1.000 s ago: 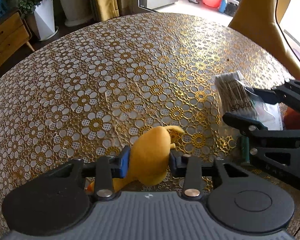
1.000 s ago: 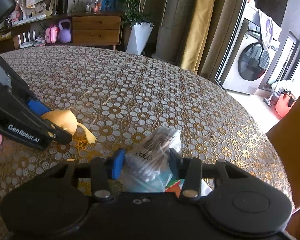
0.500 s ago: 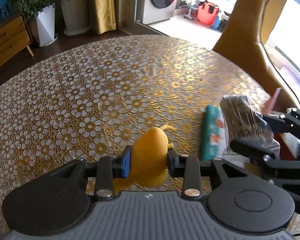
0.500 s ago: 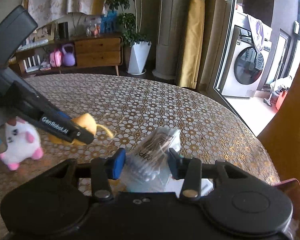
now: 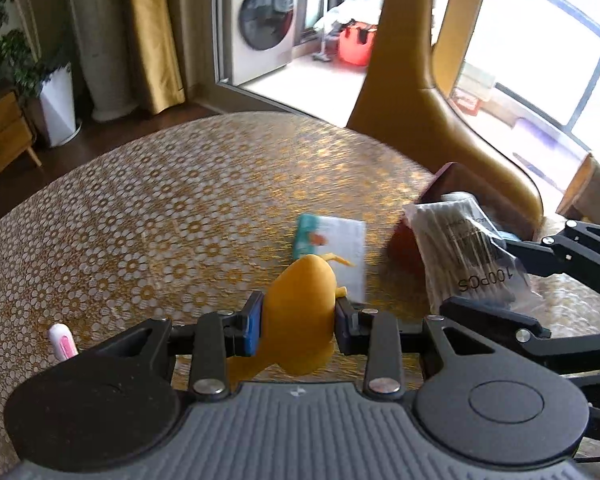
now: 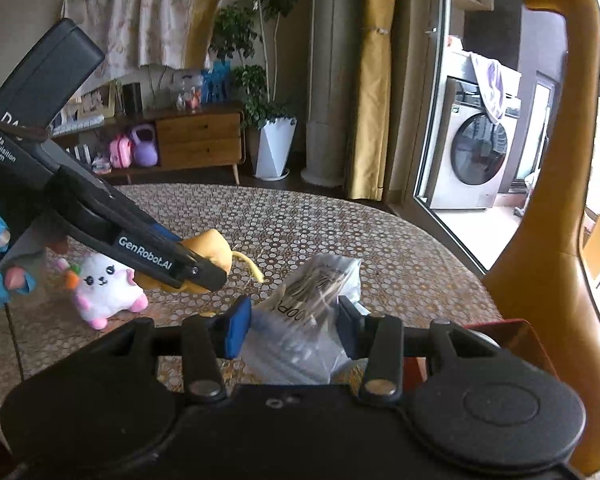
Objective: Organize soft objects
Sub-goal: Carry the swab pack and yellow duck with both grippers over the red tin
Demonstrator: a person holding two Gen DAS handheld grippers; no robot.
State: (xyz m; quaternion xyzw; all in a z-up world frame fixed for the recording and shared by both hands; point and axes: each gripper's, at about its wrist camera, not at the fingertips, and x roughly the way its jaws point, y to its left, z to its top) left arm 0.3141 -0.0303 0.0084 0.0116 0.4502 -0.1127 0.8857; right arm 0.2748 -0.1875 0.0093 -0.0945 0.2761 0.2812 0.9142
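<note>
My left tool (image 5: 298,326) is clamped on the yellow toy (image 5: 300,312), held above the counter (image 5: 160,216). My right tool (image 6: 290,330) is clamped on the swab bag (image 6: 312,308), near a red box (image 5: 410,246). A white plush (image 6: 104,286) and a tissue pack (image 5: 332,240) lie on the counter.

Count: two plush toys, one yellow (image 5: 300,316) and one white (image 6: 104,288); one cotton-swab bag (image 5: 464,252); one tissue pack (image 5: 332,244); two claws (image 5: 298,326) (image 6: 290,326).
</note>
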